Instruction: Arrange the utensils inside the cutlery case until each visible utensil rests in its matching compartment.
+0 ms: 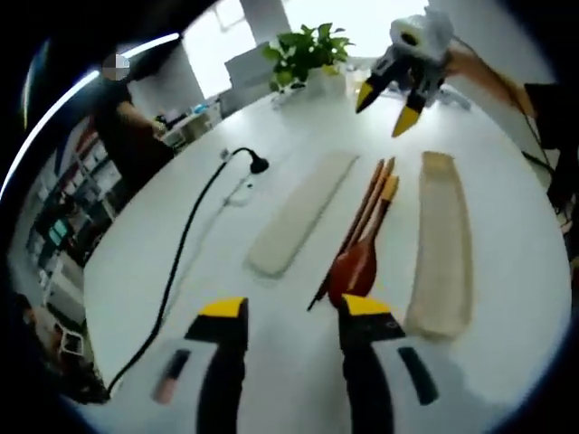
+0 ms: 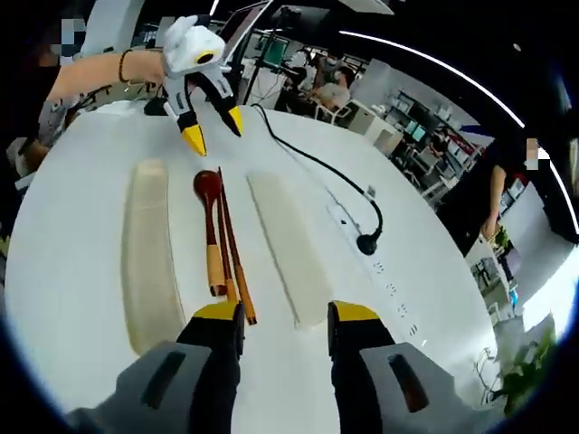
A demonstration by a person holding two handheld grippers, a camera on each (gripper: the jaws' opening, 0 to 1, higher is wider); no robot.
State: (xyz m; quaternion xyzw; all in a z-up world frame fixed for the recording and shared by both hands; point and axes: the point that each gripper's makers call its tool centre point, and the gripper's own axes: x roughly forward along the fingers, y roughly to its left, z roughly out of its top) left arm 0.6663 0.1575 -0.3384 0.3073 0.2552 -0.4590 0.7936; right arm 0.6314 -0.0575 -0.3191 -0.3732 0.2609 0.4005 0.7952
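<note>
On the white table (image 1: 298, 136), between the two halves of the cutlery case, lie the spoon (image 1: 355, 262) and the chopsticks (image 1: 366, 203), side by side and touching, none of them yet in a compartment. In the left gripper view the case tray (image 1: 441, 244) lies at 3 o'clock of the utensils and the flat case lid (image 1: 303, 212) at 9 o'clock; in the right gripper view the order is mirrored, tray (image 2: 149, 253) at 9 o'clock, lid (image 2: 289, 244) at 3 o'clock. A black cable (image 1: 185, 244) runs across the table beyond the lid.

Handling, as a judgement: the utensils look like lacquered wood, hence light, stiff and somewhat slippery. The thin chopsticks are likely to roll or twist in a pinch; the spoon's mid-handle offers the surest hold, and each chopstick is best taken near its thicker end. The tray looks light enough to slide if nudged.

Pose: the left gripper (image 1: 294, 316) hovers low over the table, jaws apart and empty, its right jaw tip just beside the spoon bowl. The right gripper (image 2: 285, 316), likewise parted and holding nothing, faces it from the handle ends; its left jaw stands next to the chopstick tips. Each gripper appears at 12 o'clock in the other's view, held by a person's hand.
</note>
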